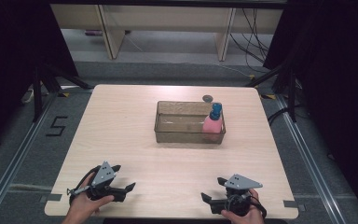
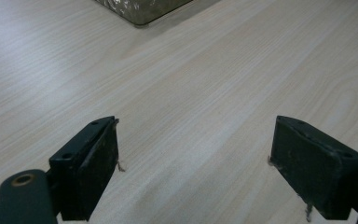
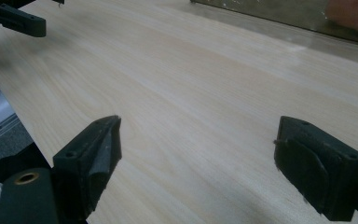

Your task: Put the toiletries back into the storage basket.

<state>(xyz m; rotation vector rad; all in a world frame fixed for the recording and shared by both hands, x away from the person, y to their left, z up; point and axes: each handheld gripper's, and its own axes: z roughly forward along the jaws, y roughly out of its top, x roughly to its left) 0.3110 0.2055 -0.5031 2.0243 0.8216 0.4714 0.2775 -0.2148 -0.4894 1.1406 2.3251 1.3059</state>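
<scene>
Nearest me, my left hand-held gripper [image 1: 129, 187] and right hand-held gripper [image 1: 206, 197] rest low on the worktop [image 1: 121, 140], both with jaws spread wide and nothing between them. Farther off, at mid-worktop, a clear plastic bin [image 1: 179, 133] holds a pink bottle [image 1: 212, 124] with a blue cap, upright in its right end. I judge the bottle light, smooth and somewhat slippery; I'd grip its body below the cap. I can read no label. A "5" [image 1: 57, 126] marks the floor.

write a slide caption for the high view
Two open claws, left and right, rest at the table's near edge; a pink bottle stands in a clear bin.
</scene>
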